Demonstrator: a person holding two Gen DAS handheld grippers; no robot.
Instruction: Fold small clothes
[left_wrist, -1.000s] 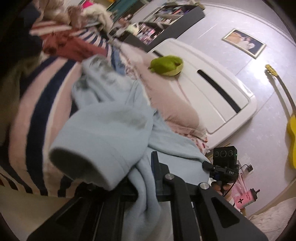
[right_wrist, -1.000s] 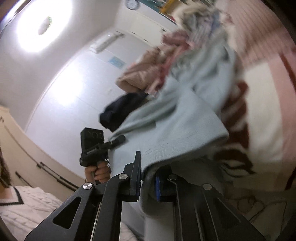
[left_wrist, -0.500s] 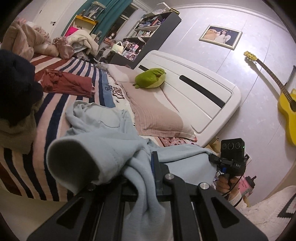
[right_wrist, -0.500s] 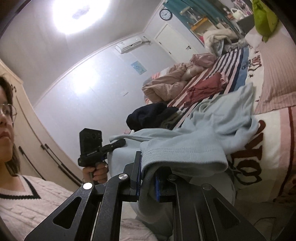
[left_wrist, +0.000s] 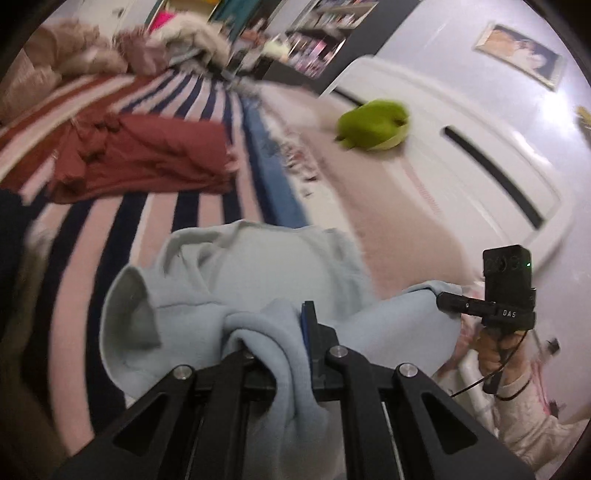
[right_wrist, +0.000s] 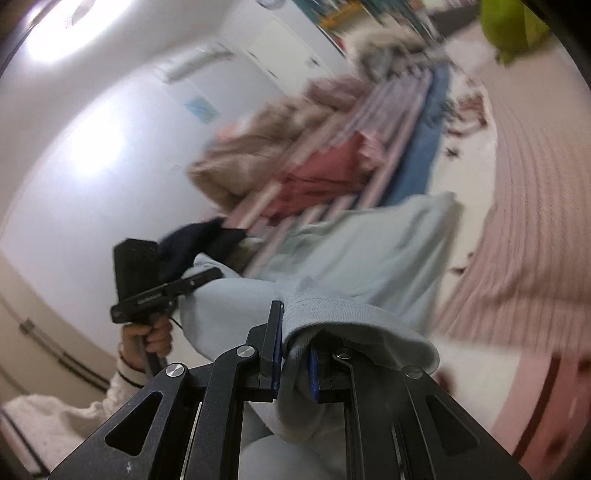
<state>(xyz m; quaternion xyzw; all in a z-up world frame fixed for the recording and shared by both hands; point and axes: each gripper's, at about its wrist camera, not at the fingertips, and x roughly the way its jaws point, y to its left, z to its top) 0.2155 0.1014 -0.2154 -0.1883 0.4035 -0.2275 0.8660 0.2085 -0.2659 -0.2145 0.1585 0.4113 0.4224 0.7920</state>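
Note:
A light blue sweatshirt (left_wrist: 258, 269) hangs between my two grippers over the striped bed (left_wrist: 110, 229). My left gripper (left_wrist: 273, 332) is shut on a bunched edge of it; its left finger is hidden by the cloth. My right gripper (right_wrist: 295, 350) is shut on another edge of the same sweatshirt (right_wrist: 369, 251), with cloth draped over the right finger. The far part of the garment rests on the bed. Each view shows the other gripper held by a hand: the right one (left_wrist: 506, 295), the left one (right_wrist: 147, 284).
A dark red garment (left_wrist: 147, 155) lies on the striped bedspread beyond the sweatshirt. A pink pillow (left_wrist: 388, 192) and a green plush (left_wrist: 373, 125) lie near the white headboard (left_wrist: 480, 129). A dark garment (right_wrist: 199, 240) and a beige heap (right_wrist: 251, 158) lie at the bed's left.
Both grippers have swung down and forward with the sweatshirt still held; the views are blurred by motion. The garment now lies flatter over the bed.

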